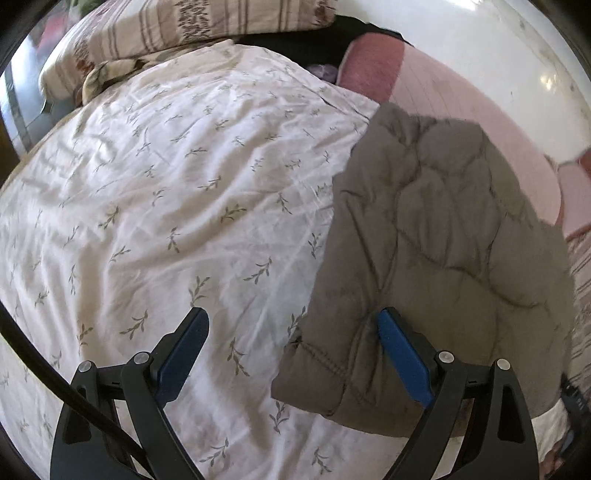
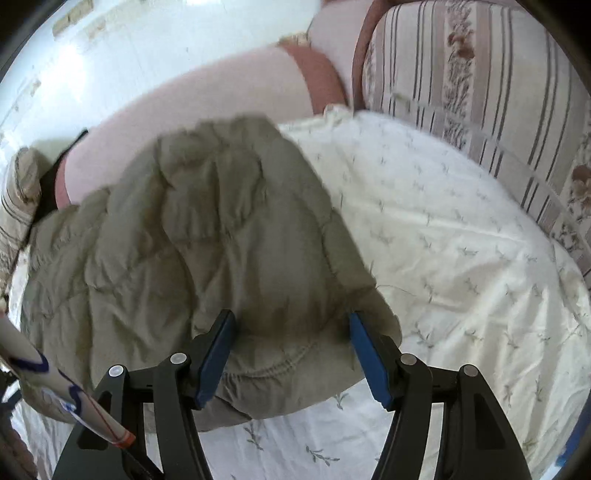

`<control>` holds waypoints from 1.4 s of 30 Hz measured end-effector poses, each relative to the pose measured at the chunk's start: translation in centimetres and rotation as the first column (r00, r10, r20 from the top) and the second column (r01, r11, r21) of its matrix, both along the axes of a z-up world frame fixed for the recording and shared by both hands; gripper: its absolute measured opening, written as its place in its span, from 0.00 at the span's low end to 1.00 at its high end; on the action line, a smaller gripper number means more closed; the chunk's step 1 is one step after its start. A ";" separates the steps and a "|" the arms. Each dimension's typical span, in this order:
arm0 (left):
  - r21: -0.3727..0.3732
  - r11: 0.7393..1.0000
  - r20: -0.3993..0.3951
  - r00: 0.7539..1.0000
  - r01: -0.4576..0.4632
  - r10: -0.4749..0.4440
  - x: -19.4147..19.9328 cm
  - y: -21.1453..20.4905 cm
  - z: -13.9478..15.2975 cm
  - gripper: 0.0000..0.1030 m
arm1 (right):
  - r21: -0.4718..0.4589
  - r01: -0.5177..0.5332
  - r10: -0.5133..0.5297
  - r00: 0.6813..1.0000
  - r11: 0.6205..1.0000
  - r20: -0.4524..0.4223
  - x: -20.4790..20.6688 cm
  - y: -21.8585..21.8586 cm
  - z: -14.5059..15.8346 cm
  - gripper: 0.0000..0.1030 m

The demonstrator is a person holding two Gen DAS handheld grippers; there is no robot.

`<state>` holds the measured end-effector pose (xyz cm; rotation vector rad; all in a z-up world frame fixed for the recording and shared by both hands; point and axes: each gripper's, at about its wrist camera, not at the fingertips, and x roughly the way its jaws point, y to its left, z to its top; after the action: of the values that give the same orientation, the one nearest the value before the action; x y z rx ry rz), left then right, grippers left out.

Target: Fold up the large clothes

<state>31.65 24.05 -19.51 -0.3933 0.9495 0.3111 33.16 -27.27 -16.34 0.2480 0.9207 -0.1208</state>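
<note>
A puffy quilted olive-grey jacket [image 1: 436,240] lies on a white bedspread with a small leaf print [image 1: 166,203]. My left gripper [image 1: 293,321] is open wide over the jacket's left edge and near hem. Its left finger is above the bedspread and its right finger above the jacket. In the right wrist view the same jacket [image 2: 184,229] is motion-blurred. My right gripper [image 2: 291,321] hangs open over the jacket's near right corner. The stitched hem lies under and between its blue pads, and the fabric runs on past both fingers.
A striped floral pillow [image 1: 184,26] lies at the head of the bed, and striped floral bedding [image 2: 480,74] borders the bedspread [image 2: 461,240]. A pink blanket [image 1: 461,110] lies beyond the jacket. A white tube-like thing with blue marks [image 2: 55,387] crosses the lower left.
</note>
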 end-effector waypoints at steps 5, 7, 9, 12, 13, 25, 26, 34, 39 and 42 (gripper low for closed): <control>-0.133 0.990 0.042 0.998 -0.047 0.053 -0.7 1.8 0.8 0.90 | 0.014 -0.002 0.002 0.999 1.000 0.051 -1.1 -0.4 1.3 0.68; -0.193 0.980 0.059 0.996 -0.048 0.060 -0.9 2.3 1.0 0.90 | 0.043 0.034 -0.037 0.996 0.998 0.076 -1.9 -1.7 2.1 0.76; -0.235 0.971 0.058 0.997 -0.035 0.050 -1.1 2.2 0.9 0.90 | 0.083 0.068 -0.075 0.993 0.994 0.087 -2.7 -3.1 2.4 0.80; -0.262 0.965 0.046 0.998 -0.023 0.036 -1.4 1.7 0.7 0.90 | 0.183 0.118 -0.134 0.988 0.976 0.079 -3.8 -5.9 2.3 0.80; -0.273 0.962 0.047 0.998 -0.021 0.035 -1.5 1.7 0.6 0.90 | 0.226 0.135 -0.154 0.985 0.965 0.072 -4.3 -6.8 2.1 0.80; -0.409 0.912 0.033 0.999 -0.019 0.035 -1.8 0.4 -1.2 0.90 | 0.536 0.209 -0.226 0.973 0.818 -0.035 -5.7 -10.2 -2.1 0.82; -0.427 0.904 0.035 0.999 -0.016 0.034 -1.7 0.3 -1.5 0.90 | 0.551 0.209 -0.225 0.974 0.808 -0.040 -5.4 -10.0 -2.5 0.82; -0.513 0.857 0.055 0.995 -0.040 0.079 -0.6 0.5 -3.8 0.93 | 0.604 0.225 -0.222 0.972 0.765 -0.082 -3.0 -8.6 -5.0 0.83; -0.490 0.871 0.111 0.988 -0.037 0.104 0.3 0.0 -4.1 1.00 | 0.677 0.224 -0.225 0.970 0.701 -0.089 -0.5 -7.6 -7.3 0.90; -0.449 0.892 0.115 0.987 -0.052 0.116 1.1 -0.6 -3.8 1.00 | 0.657 0.207 -0.224 0.973 0.724 -0.060 0.8 -6.8 -7.5 0.94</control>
<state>32.74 23.46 -23.28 -0.8695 0.8634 0.1381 33.93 -34.07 -23.86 1.0276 0.8807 0.0014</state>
